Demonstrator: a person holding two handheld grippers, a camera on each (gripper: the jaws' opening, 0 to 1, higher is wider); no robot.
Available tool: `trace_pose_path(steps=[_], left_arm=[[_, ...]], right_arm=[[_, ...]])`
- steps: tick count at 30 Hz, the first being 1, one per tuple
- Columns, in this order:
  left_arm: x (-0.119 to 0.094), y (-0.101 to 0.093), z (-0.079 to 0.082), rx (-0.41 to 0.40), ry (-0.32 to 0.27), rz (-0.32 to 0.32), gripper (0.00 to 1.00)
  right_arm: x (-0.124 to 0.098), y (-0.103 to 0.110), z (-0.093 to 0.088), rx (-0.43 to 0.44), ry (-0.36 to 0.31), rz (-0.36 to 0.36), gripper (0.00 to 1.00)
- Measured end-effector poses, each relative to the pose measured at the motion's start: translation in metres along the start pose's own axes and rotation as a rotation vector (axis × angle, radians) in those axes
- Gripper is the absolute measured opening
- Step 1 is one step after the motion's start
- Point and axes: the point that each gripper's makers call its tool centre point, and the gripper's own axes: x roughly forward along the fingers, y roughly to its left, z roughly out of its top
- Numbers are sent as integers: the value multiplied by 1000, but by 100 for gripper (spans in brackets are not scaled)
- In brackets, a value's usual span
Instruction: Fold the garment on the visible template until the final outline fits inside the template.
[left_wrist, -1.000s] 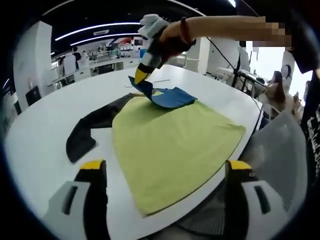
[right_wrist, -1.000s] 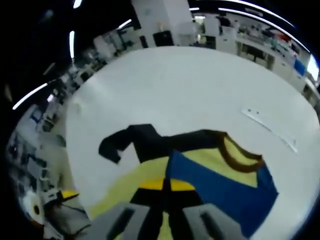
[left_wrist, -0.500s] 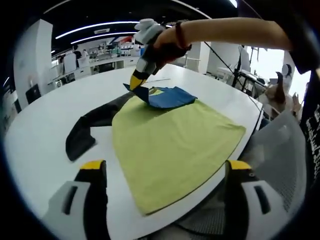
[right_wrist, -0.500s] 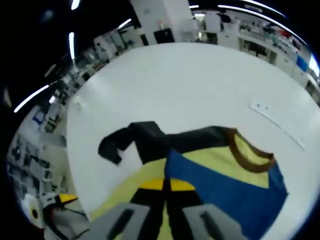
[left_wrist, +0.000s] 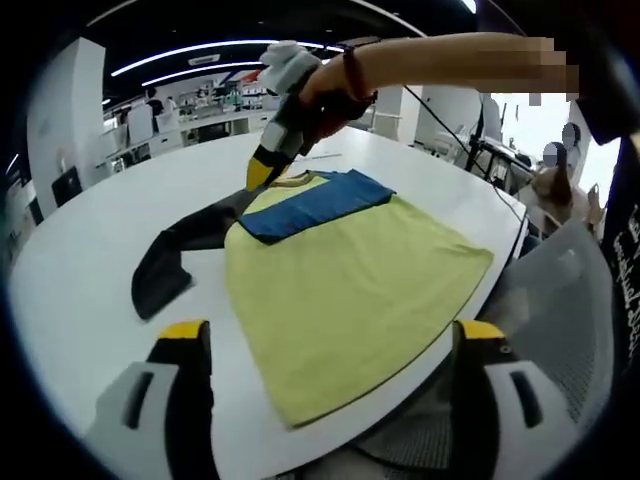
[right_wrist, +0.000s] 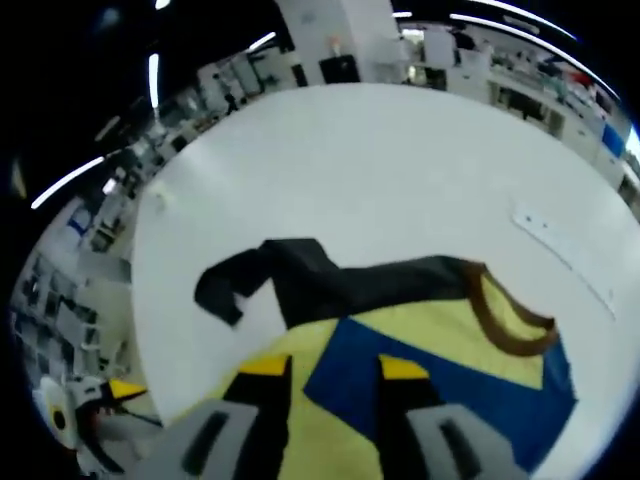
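A: White table (left_wrist: 90, 230) in a big lit hall — shirt (left_wrist: 350, 290) lies mid-frame, yellow body, blue sleeve (left_wrist: 305, 205) folded across it.
B: Black sleeve (left_wrist: 180, 250)?
A: Unfolded, stretching toward left of frame.
B: Grippers?
A: Right gripper (left_wrist: 258, 175) at the blue sleeve's upper left end, jaws apart, holding nothing. Left gripper (left_wrist: 325, 345) wide open, empty, lower frame — probably nearer the black sleeve's cuff.

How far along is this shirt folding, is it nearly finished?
Early, I'd say. Done: the blue sleeve lies folded across the yellow shirt. In hand: nothing; the right gripper hovers with open jaws above that sleeve, and the left gripper is open near the hem. Left: the black sleeve is spread out on the white table, and the body looks unfolded.
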Motion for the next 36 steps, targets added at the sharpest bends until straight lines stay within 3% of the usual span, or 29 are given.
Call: trace_pose_path(steps=[9, 13, 23, 28, 36], left_arm=[[-1, 3, 2, -4, -11, 7, 98], [0, 2, 1, 6, -9, 6, 98], [0, 3, 4, 15, -23, 23, 98], [0, -2, 6, 18, -21, 26, 99], [-2, -2, 8, 3, -34, 34, 98]], right_arm=[[-15, -28, -11, 6, -6, -60, 73], [-23, -45, -21, 13, -12, -86, 87], [-56, -91, -60, 80, -38, -184, 99], [-72, -115, -78, 104, -34, -237, 99], [-89, -136, -102, 163, -36, -264, 98]])
